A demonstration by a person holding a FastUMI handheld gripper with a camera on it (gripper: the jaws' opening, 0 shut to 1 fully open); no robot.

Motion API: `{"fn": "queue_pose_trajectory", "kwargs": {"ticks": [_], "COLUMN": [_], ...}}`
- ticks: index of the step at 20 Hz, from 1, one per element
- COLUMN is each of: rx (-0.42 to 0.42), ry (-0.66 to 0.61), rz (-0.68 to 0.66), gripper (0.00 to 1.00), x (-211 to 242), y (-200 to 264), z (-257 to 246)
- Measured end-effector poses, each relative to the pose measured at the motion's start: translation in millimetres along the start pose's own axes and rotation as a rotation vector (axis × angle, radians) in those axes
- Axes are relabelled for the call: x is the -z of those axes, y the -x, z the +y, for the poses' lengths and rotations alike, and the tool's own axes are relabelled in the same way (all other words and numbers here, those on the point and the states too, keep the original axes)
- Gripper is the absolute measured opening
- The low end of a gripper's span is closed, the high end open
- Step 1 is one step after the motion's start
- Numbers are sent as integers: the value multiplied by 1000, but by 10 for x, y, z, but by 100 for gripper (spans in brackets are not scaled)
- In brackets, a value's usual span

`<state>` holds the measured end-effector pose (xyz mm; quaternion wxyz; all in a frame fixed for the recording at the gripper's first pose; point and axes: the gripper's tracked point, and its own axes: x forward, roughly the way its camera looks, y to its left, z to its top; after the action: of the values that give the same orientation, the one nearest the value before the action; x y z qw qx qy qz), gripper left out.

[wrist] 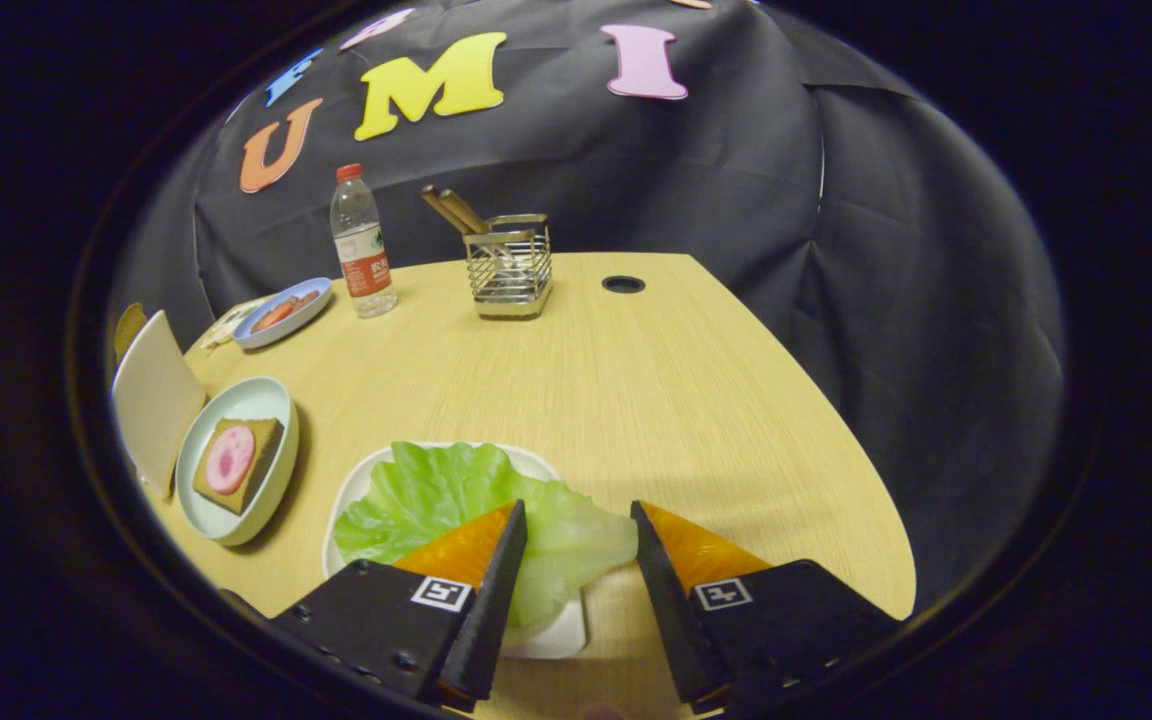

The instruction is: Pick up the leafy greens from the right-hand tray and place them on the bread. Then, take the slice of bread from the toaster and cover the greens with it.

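Note:
A green lettuce leaf (456,500) lies on a white tray (556,630), partly under the left finger and reaching into the gap between both. My gripper (576,520) hangs open just above it, with the right edge of the leaf between the fingers. To the left, a pale round plate (226,520) holds a slice of brown bread (254,470) with a pink round slice (230,458) on top. A white box-like toaster (151,395) stands beyond that plate at the table's left edge; I cannot see any bread in it.
A water bottle (362,245) and a wire basket (509,265) with wooden sticks stand at the back of the wooden table (656,400). A blue plate (284,312) with food sits back left. A round cable hole (623,284) is near the far edge.

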<state>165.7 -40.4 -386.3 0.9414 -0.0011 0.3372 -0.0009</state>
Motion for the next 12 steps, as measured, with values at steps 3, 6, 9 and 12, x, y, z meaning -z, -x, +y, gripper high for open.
{"fn": "queue_pose_trajectory", "kwargs": {"ticks": [3,6,9,12], "rx": [14,20,27,-19], "ry": [-11,-14,3,-30], "rz": [6,-8,-36,-19], "gripper": [51,25,0,0], "x": [3,-42,-110,-87], "y": [20,47,99,148], "z": [-27,-38,-54,16]}}
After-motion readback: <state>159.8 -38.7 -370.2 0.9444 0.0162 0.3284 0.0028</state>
